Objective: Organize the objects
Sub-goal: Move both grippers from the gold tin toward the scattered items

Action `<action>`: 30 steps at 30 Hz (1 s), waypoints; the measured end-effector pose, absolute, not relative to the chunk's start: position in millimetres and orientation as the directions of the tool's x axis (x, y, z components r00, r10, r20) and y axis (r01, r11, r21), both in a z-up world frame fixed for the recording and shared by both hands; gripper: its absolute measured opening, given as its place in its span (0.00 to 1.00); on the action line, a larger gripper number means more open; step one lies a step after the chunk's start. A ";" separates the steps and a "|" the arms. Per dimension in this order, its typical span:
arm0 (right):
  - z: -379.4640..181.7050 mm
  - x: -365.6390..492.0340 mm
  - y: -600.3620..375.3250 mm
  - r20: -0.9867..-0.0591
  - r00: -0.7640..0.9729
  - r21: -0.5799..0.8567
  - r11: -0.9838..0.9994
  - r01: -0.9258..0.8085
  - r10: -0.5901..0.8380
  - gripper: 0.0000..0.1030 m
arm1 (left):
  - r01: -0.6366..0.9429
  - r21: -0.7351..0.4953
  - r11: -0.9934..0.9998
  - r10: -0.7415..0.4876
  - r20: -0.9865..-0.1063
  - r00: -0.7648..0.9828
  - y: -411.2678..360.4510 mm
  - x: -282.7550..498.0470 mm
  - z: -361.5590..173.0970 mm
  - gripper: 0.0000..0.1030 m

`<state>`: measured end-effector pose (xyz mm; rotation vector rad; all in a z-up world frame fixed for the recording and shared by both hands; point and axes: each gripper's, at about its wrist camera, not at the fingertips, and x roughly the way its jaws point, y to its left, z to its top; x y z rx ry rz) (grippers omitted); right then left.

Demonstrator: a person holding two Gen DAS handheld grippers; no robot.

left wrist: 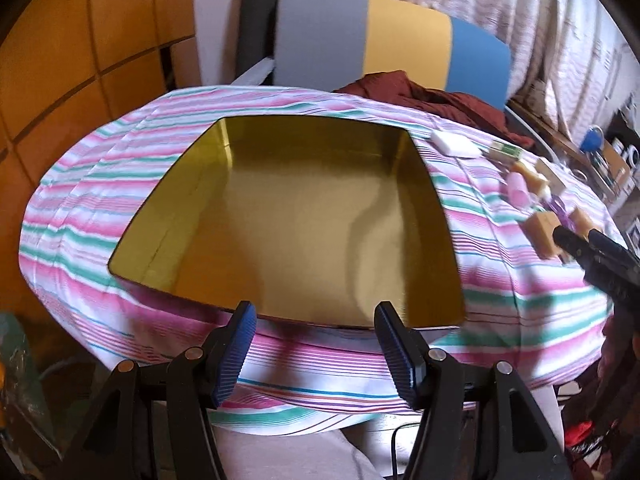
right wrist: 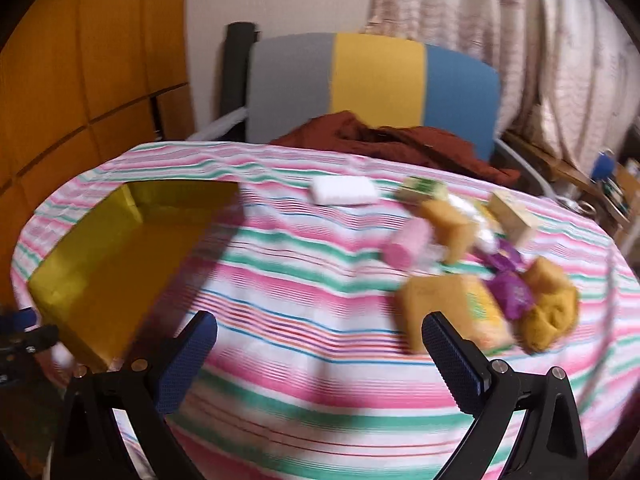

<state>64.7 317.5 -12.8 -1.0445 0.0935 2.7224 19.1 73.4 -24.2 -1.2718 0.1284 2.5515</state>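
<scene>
An open gold box (left wrist: 300, 220) lies on the striped tablecloth (left wrist: 80, 216), nothing inside it. My left gripper (left wrist: 316, 312) hovers open at the box's near rim with nothing between its fingers. To the right of the box (right wrist: 120, 260) lie small items: a white bar (right wrist: 344, 190), a pink cylinder (right wrist: 408, 246), tan wrapped blocks (right wrist: 436, 308), purple wrappers (right wrist: 512, 292) and a green-labelled carton (right wrist: 424, 190). My right gripper (right wrist: 320, 320) is wide open over the cloth, just left of the nearest tan block, holding nothing. In the left wrist view, its fingertips (left wrist: 576, 240) sit at that tan block (left wrist: 544, 232).
A chair with a grey, yellow and blue back (right wrist: 376, 80) stands behind the table with a maroon cloth (right wrist: 392, 136) heaped at the far edge. An orange wooden cabinet (right wrist: 80, 80) is on the left, and curtains (right wrist: 520, 40) and clutter are on the right.
</scene>
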 end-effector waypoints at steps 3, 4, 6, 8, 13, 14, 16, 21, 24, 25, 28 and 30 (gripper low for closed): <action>-18.9 80.9 363.6 -0.672 -0.707 0.039 -0.943 -0.331 0.221 1.00 | -0.342 -0.028 -0.939 0.230 -0.790 -0.568 88.9 26.1 -25.6 0.61; -20.2 85.2 374.3 -0.674 -0.701 0.051 -0.931 -0.360 0.234 1.00 | -0.354 -0.013 -0.935 0.226 -0.790 -0.569 95.0 28.6 -26.2 0.61; -23.3 92.2 394.7 -0.682 -0.687 0.080 -0.909 -0.410 0.250 1.00 | -0.369 0.027 -0.929 0.205 -0.792 -0.575 106.7 30.4 -27.1 0.61; -26.6 98.7 412.3 -0.692 -0.675 0.104 -0.889 -0.447 0.258 1.00 | -0.388 0.051 -0.920 0.201 -0.790 -0.580 119.1 32.4 -25.9 0.61; -34.2 105.5 433.3 -0.699 -0.656 0.092 -0.875 -0.476 0.284 1.00 | -0.443 0.051 -0.895 0.243 -0.779 -0.578 145.0 33.1 -17.7 0.61; -36.3 105.9 437.0 -0.699 -0.660 0.100 -0.877 -0.470 0.275 1.00 | -0.453 0.064 -0.889 0.241 -0.776 -0.583 153.0 31.8 -15.9 0.61; -40.3 106.4 441.7 -0.693 -0.674 0.112 -0.885 -0.451 0.256 1.00 | -0.464 0.084 -0.882 0.237 -0.773 -0.588 164.1 31.8 -14.3 0.61; -49.7 98.6 449.9 -0.702 -0.674 0.091 -0.910 -0.405 0.230 0.96 | -0.485 0.128 -0.865 0.215 -0.779 -0.589 193.5 26.0 -11.5 0.61; -50.7 93.4 454.8 -0.696 -0.684 0.094 -0.917 -0.388 0.218 0.93 | -0.480 0.164 -0.862 0.187 -0.777 -0.601 207.7 23.2 -11.6 0.61; -50.4 91.3 454.8 -0.693 -0.684 0.083 -0.917 -0.390 0.228 0.93 | -0.480 0.170 -0.861 0.182 -0.777 -0.602 210.0 23.2 -11.6 0.61; -52.0 81.7 457.2 -0.691 -0.673 0.051 -0.910 -0.411 0.265 0.92 | -0.484 0.183 -0.856 0.172 -0.782 -0.599 219.4 21.8 -13.0 0.61; -53.7 76.6 459.6 -0.692 -0.665 0.052 -0.900 -0.433 0.280 0.92 | -0.486 0.192 -0.853 0.165 -0.784 -0.599 224.1 21.7 -13.6 0.61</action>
